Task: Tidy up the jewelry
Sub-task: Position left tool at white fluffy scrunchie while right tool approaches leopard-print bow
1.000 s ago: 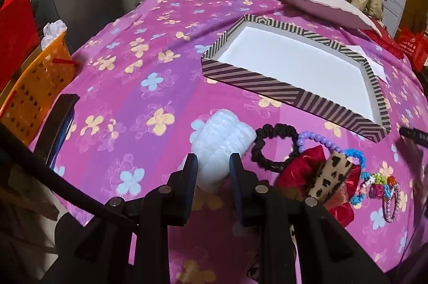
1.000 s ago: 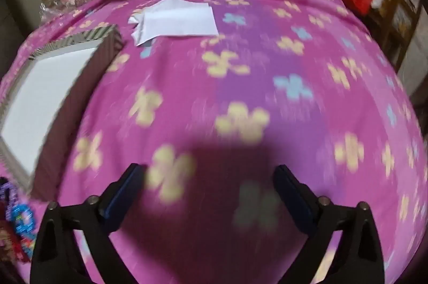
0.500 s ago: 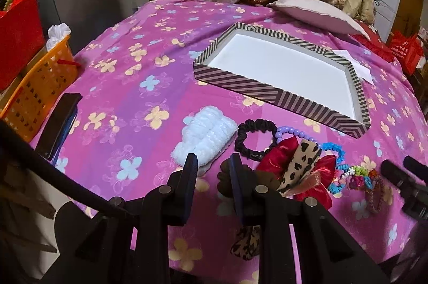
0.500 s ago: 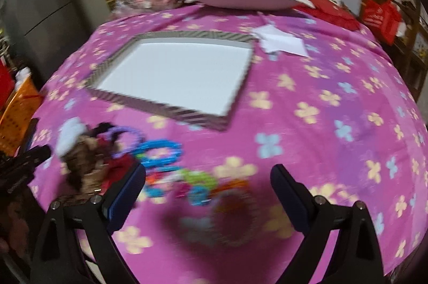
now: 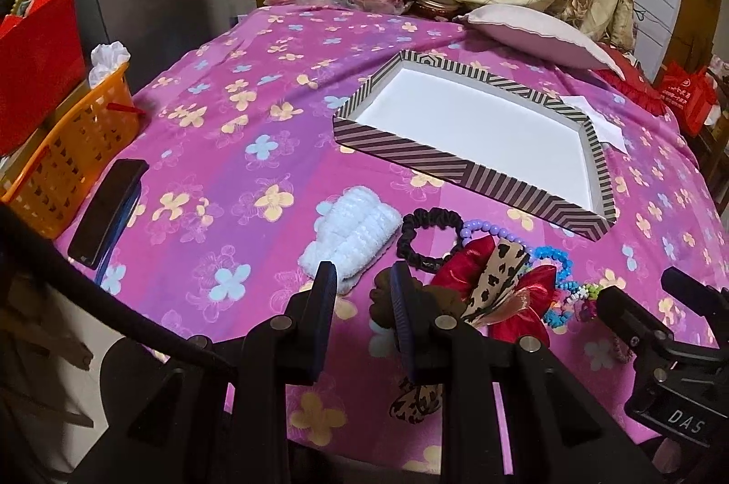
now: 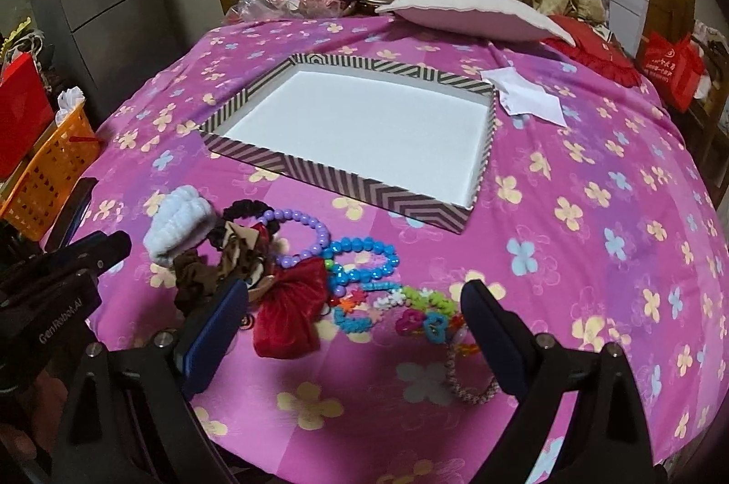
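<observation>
Counter cover: matt printed cloth, soft. Striped tray: matt cardboard, smooth white paper lining. White scrunchie: fluffy terry cloth. Red bow: shiny satin-like fabric. Bead bracelets: glossy plastic. Orange basket: perforated plastic. Phone: glossy black.

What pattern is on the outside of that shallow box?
Dark brown and beige stripes, meeting in chevrons, on the box; inside it is plain white. Right wrist view shows it best.
</observation>
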`<state>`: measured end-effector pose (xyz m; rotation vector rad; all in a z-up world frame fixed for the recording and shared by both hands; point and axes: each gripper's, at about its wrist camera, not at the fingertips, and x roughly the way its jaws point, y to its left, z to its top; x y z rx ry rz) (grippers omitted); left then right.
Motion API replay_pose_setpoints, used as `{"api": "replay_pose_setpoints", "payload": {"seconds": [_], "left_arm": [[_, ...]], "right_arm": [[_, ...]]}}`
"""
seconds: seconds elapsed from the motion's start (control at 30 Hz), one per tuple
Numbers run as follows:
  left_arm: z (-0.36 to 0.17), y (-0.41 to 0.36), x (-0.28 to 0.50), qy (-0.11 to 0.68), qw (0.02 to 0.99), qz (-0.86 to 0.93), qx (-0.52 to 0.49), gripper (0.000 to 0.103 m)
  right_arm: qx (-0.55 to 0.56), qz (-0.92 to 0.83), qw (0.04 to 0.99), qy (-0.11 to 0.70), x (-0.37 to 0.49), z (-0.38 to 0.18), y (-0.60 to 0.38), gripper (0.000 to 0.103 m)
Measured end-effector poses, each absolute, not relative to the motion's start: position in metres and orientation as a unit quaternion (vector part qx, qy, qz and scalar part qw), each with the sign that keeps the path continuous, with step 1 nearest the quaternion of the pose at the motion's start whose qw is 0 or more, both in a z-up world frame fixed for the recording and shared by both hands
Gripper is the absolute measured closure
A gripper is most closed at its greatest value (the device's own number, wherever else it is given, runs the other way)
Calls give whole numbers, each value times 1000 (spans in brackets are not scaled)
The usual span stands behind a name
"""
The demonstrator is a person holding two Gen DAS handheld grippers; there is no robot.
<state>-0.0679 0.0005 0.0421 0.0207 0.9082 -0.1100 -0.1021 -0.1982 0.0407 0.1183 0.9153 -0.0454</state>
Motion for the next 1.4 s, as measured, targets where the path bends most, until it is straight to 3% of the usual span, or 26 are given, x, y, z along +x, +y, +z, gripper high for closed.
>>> {"api": "replay_pose_setpoints", "payload": {"seconds": [1.4], "left_arm": [[48, 15, -74, 438, 898, -47, 2, 57]], "right_arm": [[48, -8, 895, 442, -105, 47, -183, 7]]}}
